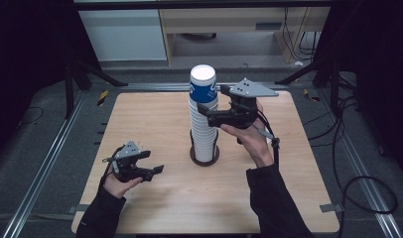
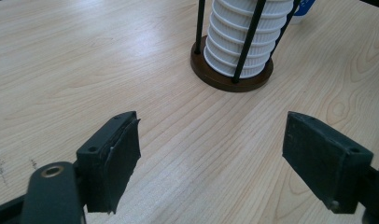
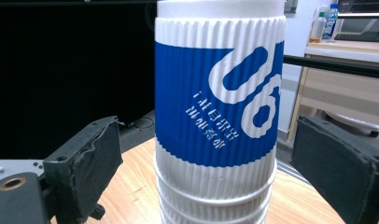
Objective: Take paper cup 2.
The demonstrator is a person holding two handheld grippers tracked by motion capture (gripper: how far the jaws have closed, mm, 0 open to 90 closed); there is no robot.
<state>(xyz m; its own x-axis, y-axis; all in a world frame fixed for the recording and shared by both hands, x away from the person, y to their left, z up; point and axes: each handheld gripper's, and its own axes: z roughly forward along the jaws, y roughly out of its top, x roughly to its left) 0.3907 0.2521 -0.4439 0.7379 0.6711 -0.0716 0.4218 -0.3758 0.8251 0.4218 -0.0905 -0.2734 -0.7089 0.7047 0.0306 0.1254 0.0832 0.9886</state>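
**Reaching for the top cup**

Standing open, the right tongs (image 1: 208,110) have one black jaw on each side of the top cup (image 1: 203,84), the one with the blue band. In the right gripper view both pads seem to stand clear of the cup wall, though the view is too close to be sure. Nothing is gripped.

That cup sits on top of a tall stack of white cups (image 1: 204,131). The stack stands in a round brown holder (image 1: 205,157) with thin black rods, near the middle of the wooden counter (image 1: 155,119).

The left tongs (image 1: 157,169) are open too and hold nothing. They sit low over the counter, well apart from the stack.
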